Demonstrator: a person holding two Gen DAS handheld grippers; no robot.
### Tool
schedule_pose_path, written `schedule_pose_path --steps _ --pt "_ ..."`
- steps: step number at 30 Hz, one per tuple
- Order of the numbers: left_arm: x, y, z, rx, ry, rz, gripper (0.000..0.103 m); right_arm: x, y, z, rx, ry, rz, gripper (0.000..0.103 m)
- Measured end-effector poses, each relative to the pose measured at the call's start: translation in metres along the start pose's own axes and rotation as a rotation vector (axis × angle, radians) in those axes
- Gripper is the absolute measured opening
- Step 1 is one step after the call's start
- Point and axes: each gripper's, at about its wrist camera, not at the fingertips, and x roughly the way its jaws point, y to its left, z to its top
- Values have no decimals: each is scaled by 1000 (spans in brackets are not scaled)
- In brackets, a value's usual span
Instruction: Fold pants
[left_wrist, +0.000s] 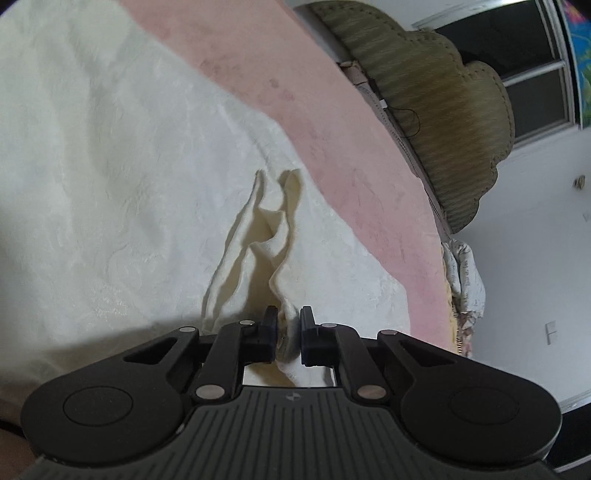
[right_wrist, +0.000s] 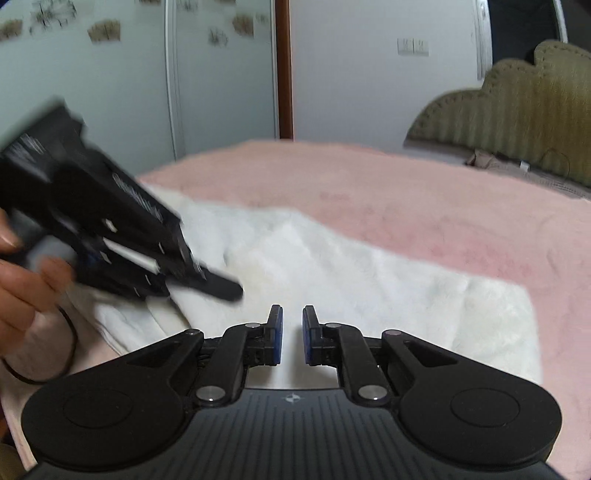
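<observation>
The white pants (left_wrist: 110, 184) lie spread on the pink bed (left_wrist: 332, 129), and the left gripper (left_wrist: 287, 334) has its jaws pinched on a raised fold of the cloth at the near edge, creases running away from the pinch. In the right wrist view the right gripper (right_wrist: 291, 334) hangs over the pants with its jaws drawn narrow and nothing between them (the picture is blurred). The left gripper shows there too, at the left, held by a hand (right_wrist: 22, 288), its tip over the pants; an olive headboard (right_wrist: 517, 110) stands at the far right.
</observation>
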Motion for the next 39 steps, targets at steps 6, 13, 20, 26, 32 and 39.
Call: schedule_pose_path --steps 6,13,20,26,32,39 --pt "-21 -11 -21 148 -20 68 11 1 26 -7 -113 16 27 11" --pt "-16 11 -20 87 -7 44 13 0 4 -10 27 4 36 11" --pt "-29 -5 -25 184 -39 82 15 -11 -5 -11 51 17 32 12" --pt "-53 -41 -19 339 -166 162 17 -11 -43 6 142 -19 -83 13" --pt "-19 -76 -20 468 -113 158 17 6 -41 -15 183 57 -55 14" --pt "20 -61 -33 554 -54 291 17 -6 -54 11 180 24 -104 25"
